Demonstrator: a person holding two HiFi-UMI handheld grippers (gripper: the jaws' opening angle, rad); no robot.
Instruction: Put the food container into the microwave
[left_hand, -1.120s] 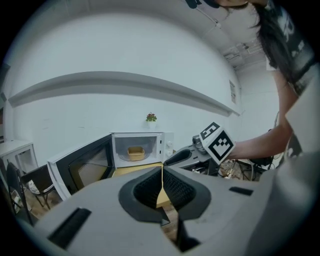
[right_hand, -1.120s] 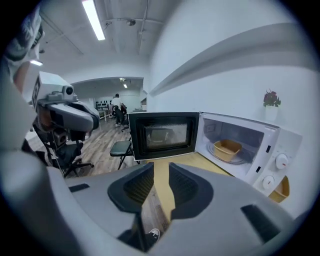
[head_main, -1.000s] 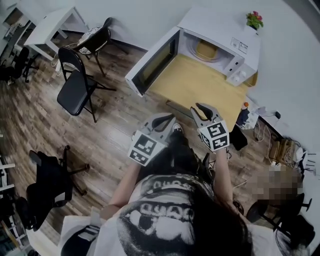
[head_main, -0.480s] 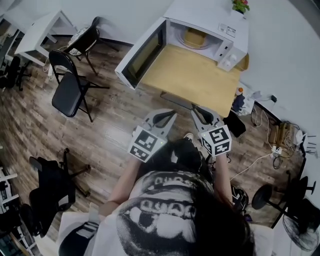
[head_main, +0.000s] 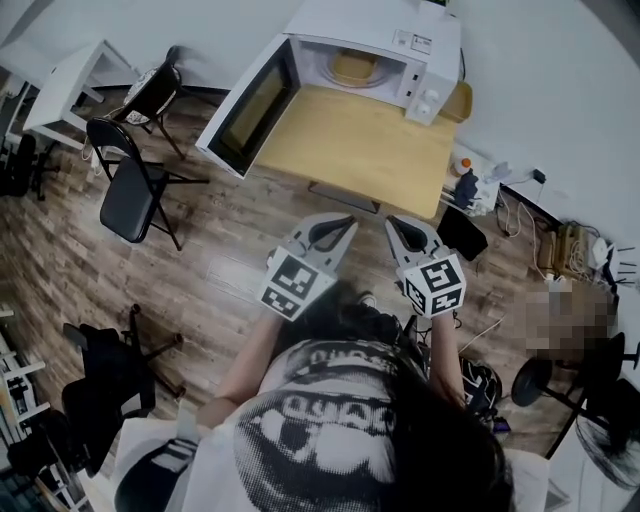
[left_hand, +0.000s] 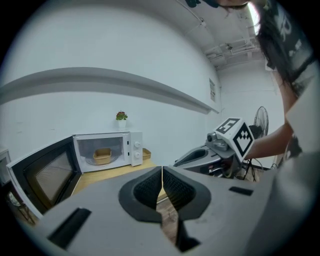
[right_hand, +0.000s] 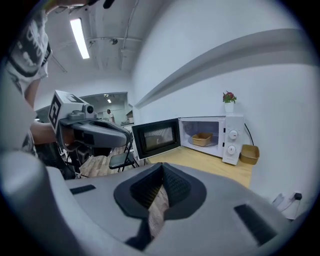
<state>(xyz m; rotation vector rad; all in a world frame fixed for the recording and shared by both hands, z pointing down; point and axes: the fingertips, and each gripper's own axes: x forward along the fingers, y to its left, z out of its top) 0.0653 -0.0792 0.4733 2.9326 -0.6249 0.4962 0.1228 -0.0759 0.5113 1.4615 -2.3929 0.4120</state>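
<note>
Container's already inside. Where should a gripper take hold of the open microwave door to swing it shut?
Probably the door's free outer edge, approached from its outside face on the person's left: it hinges at the microwave's left side and stands swung wide open.

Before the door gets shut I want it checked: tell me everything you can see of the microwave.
The microwave is a white box standing at the back of a light wooden table, against the wall. Its dark-windowed door, hinged at the left as seen from the front, is swung wide open. A tan food container sits inside. Two round knobs are on its right-hand panel. A small potted plant stands on top, and another tan container rests beside it.
</note>
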